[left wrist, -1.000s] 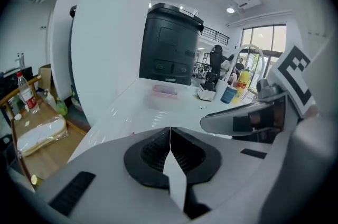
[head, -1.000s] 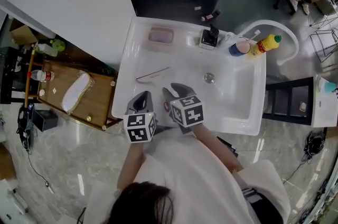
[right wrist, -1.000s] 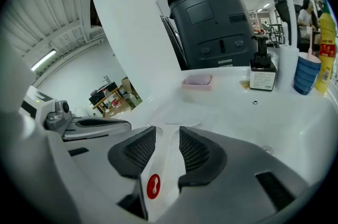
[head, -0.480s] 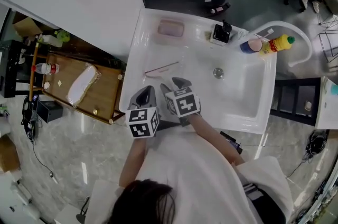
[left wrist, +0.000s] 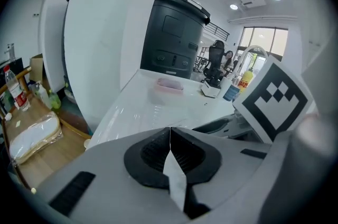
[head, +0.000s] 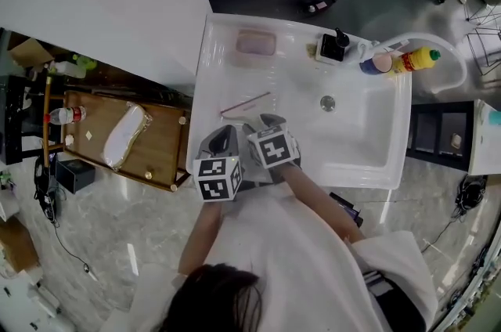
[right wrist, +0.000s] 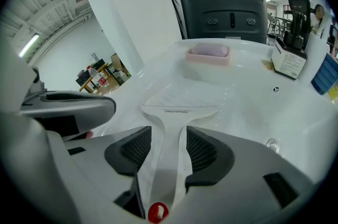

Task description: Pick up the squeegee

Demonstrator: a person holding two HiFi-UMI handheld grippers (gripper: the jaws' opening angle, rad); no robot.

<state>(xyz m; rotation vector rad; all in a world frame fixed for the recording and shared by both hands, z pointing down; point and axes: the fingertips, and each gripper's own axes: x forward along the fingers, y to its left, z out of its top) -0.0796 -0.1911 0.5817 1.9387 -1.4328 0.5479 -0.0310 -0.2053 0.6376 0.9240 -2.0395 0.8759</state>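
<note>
Right gripper view: right hand-held gripper point(right wrist: 169, 136) jaws stood wide apart, had just been opening; squeegee point(right wrist: 179, 111) handle lay between the pads, ungripped, flat in white sink point(right wrist: 237, 106); left hand-held gripper point(left wrist: 170, 138) jaws were closed together, empty.

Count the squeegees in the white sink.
1. The pale plastic squeegee lies in the left part of the white sink, its handle between the jaws of the right gripper, which have just been opening and do not press it. No other shows.
</note>
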